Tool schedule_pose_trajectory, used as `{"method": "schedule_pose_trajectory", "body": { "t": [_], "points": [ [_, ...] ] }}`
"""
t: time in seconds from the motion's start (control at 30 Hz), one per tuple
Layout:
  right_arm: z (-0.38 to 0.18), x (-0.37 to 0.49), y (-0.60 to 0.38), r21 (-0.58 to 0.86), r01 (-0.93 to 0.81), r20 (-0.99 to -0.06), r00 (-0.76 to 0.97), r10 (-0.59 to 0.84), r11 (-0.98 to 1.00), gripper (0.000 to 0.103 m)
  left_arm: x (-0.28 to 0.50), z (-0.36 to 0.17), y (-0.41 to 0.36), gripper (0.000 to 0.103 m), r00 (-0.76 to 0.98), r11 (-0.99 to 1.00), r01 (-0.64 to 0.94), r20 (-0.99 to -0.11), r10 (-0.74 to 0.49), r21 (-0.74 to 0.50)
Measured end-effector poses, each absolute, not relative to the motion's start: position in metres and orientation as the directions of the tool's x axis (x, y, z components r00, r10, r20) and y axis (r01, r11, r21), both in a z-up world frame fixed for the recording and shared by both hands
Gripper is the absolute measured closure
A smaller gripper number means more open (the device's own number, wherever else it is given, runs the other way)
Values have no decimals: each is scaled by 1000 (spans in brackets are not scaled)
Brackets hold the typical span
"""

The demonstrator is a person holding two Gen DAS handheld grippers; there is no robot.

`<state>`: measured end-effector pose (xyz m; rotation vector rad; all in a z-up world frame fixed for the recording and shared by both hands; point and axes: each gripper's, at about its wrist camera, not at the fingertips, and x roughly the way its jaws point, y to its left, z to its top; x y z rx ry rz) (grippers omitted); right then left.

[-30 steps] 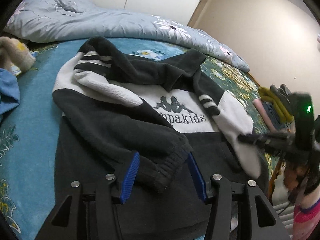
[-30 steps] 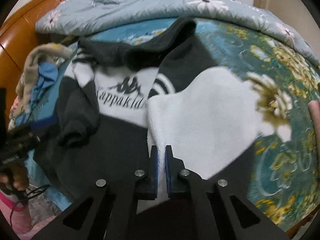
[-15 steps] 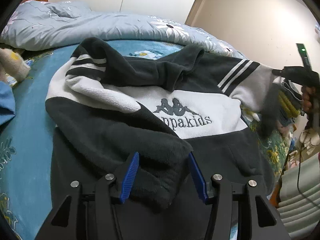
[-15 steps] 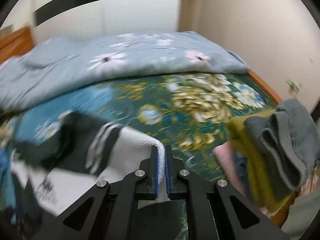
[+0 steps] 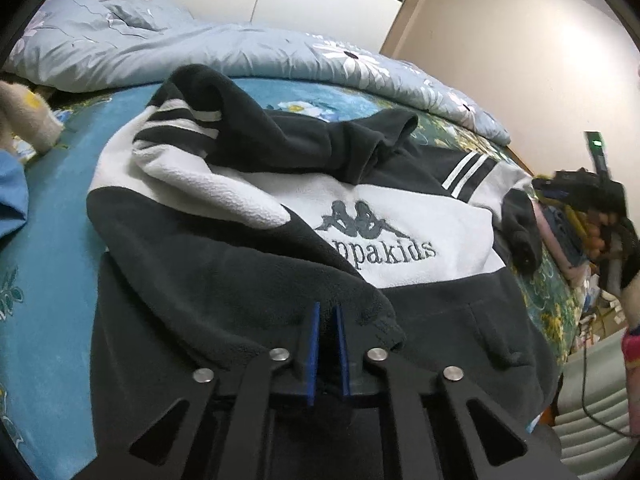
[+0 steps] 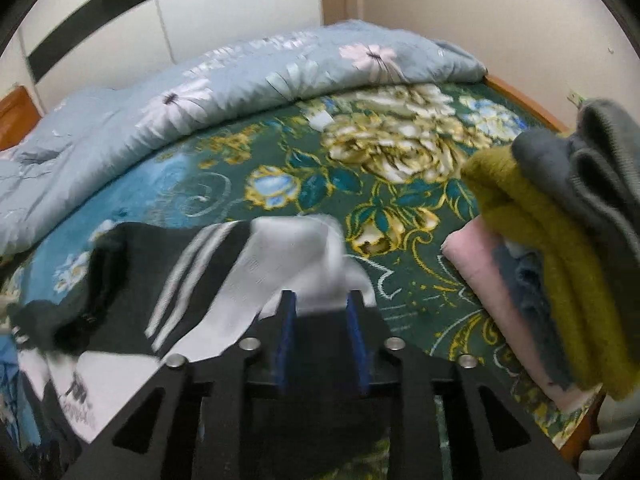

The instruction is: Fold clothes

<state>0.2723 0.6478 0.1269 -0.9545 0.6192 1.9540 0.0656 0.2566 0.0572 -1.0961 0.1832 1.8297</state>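
Observation:
A black and white "Kappakids" fleece sweatshirt (image 5: 400, 224) lies face up on the bed. Its left sleeve is folded across the chest, and my left gripper (image 5: 327, 312) is shut on that sleeve's dark cuff (image 5: 372, 312) near the hem. The right sleeve (image 6: 240, 280), white with black stripes, is stretched out sideways. My right gripper (image 6: 322, 300) stands open around the sleeve's white end, fingers apart on either side. The right gripper also shows in the left wrist view (image 5: 576, 188) at the sleeve's far end.
A stack of folded clothes (image 6: 560, 240), grey, mustard and pink, sits at the bed's right edge. A grey-blue floral quilt (image 5: 200, 48) is bunched along the far side. Blue and beige garments (image 5: 16, 160) lie at the left. The wall is close on the right.
My left gripper has closed on the dark cuff. My right gripper pulled the right sleeve out to the side and has opened, so the sleeve end now lies loose between its fingers.

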Motion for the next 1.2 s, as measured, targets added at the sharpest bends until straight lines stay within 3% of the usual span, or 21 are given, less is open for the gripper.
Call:
{"method": "schedule_pose_trajectory", "body": {
  "t": [0.23, 0.5, 0.6, 0.63, 0.83, 1.03, 1.2],
  "points": [
    [169, 292, 586, 28, -814, -742, -405, 534, -580, 66, 63, 75, 234, 97, -176, -534, -773, -693, 699, -343],
    [162, 272, 528, 17, -730, -769, -446, 458, -683, 66, 16, 109, 172, 98, -311, -609, -692, -601, 736, -387],
    [154, 257, 512, 17, -706, -784, -449, 429, -708, 66, -12, 122, 140, 99, -398, -663, -644, -573, 716, -381],
    [151, 251, 507, 15, -698, -790, -447, 420, -715, 66, -23, 128, 128, 103, -434, -684, -627, -562, 704, -372],
    [128, 218, 491, 17, -670, -823, -430, 370, -742, 66, -92, 167, 63, 103, -650, -822, -492, -508, 565, -286],
    [103, 192, 483, 73, -662, -851, -431, 299, -746, 66, -105, 158, 51, 103, -588, -784, -529, -526, 614, -325],
    [93, 179, 474, 84, -644, -866, -425, 264, -761, 66, -90, 121, 87, 101, -392, -647, -634, -544, 742, -425]
  ]
}}
